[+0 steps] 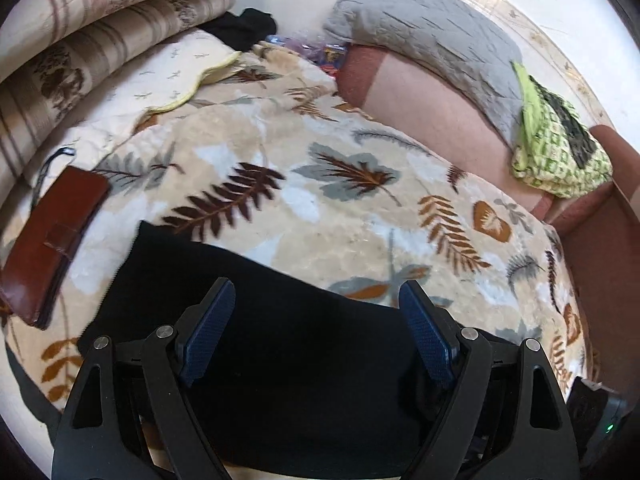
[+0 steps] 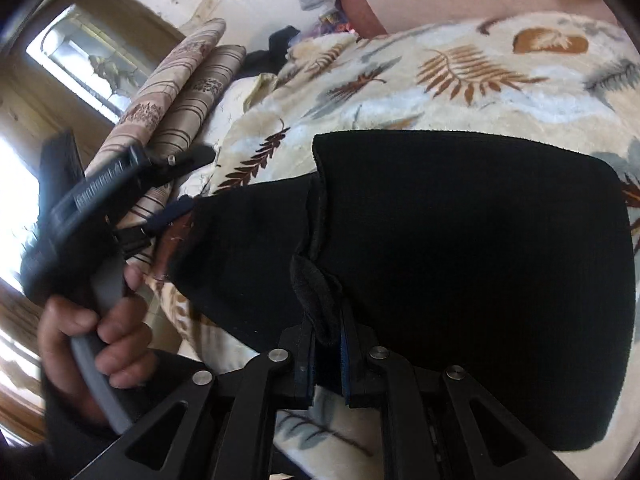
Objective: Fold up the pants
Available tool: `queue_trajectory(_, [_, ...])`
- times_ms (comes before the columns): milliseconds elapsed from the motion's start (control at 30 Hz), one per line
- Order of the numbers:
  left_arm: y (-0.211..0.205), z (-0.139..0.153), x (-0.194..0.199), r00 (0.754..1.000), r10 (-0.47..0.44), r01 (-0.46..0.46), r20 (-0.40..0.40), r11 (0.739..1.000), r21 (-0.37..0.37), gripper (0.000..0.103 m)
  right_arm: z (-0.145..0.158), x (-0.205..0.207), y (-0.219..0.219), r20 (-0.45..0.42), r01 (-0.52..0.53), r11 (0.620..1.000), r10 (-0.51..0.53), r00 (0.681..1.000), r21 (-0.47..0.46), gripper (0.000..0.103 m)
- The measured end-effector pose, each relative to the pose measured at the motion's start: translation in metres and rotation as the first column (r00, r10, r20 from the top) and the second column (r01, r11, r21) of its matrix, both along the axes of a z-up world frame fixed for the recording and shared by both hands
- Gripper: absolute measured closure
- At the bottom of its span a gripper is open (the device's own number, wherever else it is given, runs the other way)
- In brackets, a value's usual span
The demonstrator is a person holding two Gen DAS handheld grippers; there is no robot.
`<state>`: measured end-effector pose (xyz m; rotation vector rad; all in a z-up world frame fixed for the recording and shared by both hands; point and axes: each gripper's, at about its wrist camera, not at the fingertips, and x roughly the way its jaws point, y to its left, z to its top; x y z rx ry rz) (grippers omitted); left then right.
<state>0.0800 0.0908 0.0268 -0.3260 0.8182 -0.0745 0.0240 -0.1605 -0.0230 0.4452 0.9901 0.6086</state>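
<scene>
A bed fills both views, covered by a leaf-print blanket (image 1: 340, 216), with striped pillows (image 1: 100, 32) stacked at the head and a brown wallet (image 1: 48, 248) lying near the left edge. The black pants (image 2: 460, 280) lie on the blanket already doubled into a thick block, one layer stepped over another.

My right gripper (image 2: 328, 364) has its fingers pinched tight on a bunched edge of the pants; a small wad of cloth sticks up between the pads. My left gripper (image 1: 316, 328) hangs above the dark cloth with its fingers (image 1: 212, 332) spread wide and nothing between them. From the right wrist I can see the left hand (image 2: 96, 336) on its grey handle, off to the side.

As I judge it, the step is carrying this pinched edge across to close another fold. To do it well I would keep the right grip firm and low, so the layers underneath do not drag or slide out of line. I would bring the left gripper down to pin or take the matching corner, so both ends travel evenly. Before letting go, I would square the carried edge with the edge beneath. The risk is the wad slipping free, or the wallet being knocked.
</scene>
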Motion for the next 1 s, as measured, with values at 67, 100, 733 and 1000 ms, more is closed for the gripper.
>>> queue_trajectory(67, [-0.012, 0.004, -0.002, 0.998, -0.055, 0.056, 0.026, 0.998, -0.013, 0.019, -0.001, -0.004, -0.003, 0.026, 0.013, 1.0, -0.014, 1.0, 0.026, 0.091])
queue_trajectory(100, [-0.021, 0.008, -0.005, 0.993, -0.101, 0.102, 0.054, 0.995, -0.021, 0.019, 0.001, -0.008, -0.004, 0.032, 0.021, 0.999, -0.022, 0.999, 0.031, 0.09])
queue_trajectory(733, [-0.111, -0.046, 0.027, 0.936, -0.289, 0.282, -0.201, 0.957, -0.063, 0.026, 0.028, -0.053, -0.106, -0.021, 0.318, 0.916, -0.333, 0.943, -0.245, 0.084])
queue_trajectory(1000, [-0.115, -0.051, 0.014, 0.934, -0.289, 0.294, -0.21, 0.956, -0.004, 0.026, 0.007, -0.027, -0.087, -0.093, 0.355, 0.913, -0.378, 0.921, -0.201, 0.076])
